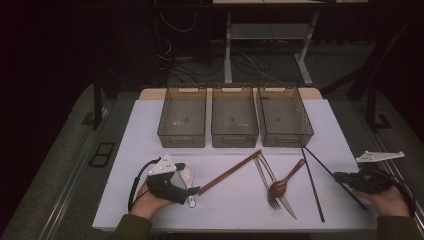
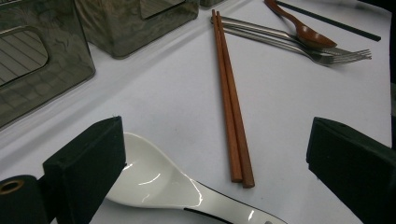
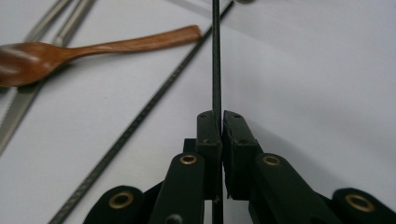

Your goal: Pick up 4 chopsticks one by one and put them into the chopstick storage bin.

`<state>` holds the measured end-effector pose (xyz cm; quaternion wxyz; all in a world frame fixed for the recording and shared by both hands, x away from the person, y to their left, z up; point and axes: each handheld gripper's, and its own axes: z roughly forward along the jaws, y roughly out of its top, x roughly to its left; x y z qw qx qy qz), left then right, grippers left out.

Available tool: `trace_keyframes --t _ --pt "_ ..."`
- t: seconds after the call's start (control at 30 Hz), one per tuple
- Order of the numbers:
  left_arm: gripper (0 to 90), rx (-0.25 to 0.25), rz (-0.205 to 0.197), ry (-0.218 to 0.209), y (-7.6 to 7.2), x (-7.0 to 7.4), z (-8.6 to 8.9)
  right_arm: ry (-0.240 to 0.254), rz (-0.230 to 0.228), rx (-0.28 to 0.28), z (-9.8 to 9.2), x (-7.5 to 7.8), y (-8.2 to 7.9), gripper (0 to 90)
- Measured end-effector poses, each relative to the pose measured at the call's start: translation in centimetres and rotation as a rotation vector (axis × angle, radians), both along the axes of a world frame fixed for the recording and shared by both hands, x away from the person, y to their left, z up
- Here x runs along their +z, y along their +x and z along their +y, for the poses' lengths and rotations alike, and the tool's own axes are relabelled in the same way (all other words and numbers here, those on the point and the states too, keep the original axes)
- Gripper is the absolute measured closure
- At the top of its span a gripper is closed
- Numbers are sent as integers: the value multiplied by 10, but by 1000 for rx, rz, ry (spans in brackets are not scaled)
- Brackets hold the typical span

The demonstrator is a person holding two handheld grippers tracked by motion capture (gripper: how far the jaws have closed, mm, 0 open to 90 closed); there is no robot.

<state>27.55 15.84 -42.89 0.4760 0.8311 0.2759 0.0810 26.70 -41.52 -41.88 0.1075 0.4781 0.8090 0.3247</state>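
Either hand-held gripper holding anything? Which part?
Right hand-held gripper is shut on one black chopstick, near its end. Left hand-held gripper is open, straddling the white spoon.

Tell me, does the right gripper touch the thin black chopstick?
Touching. In the right gripper view the right gripper has both jaws closed flat against the thin black chopstick, which runs straight out from between them with no gap at either side.

The chopsticks (image 2: 231, 100) are reddish-brown, the soup spoon (image 2: 161, 184) is glossy white, and the thin chopstick (image 3: 216, 56) is black.
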Motion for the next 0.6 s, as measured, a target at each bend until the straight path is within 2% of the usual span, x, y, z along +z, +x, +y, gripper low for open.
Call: trace_keyframes --t 0.03,0.27,0.37,0.6 --pt "36 0 0 -4 0 0 0 5 -3 22 3 2 0 859" --pt "36 -4 -2 -15 0 -1 -1 22 -22 72 13 8 3 859" --pt "36 0 -4 -25 -1 0 -1 58 -30 100 18 10 3 858" --pt "34 -16 2 -8 -5 -3 -1 80 -57 141 28 15 8 858"
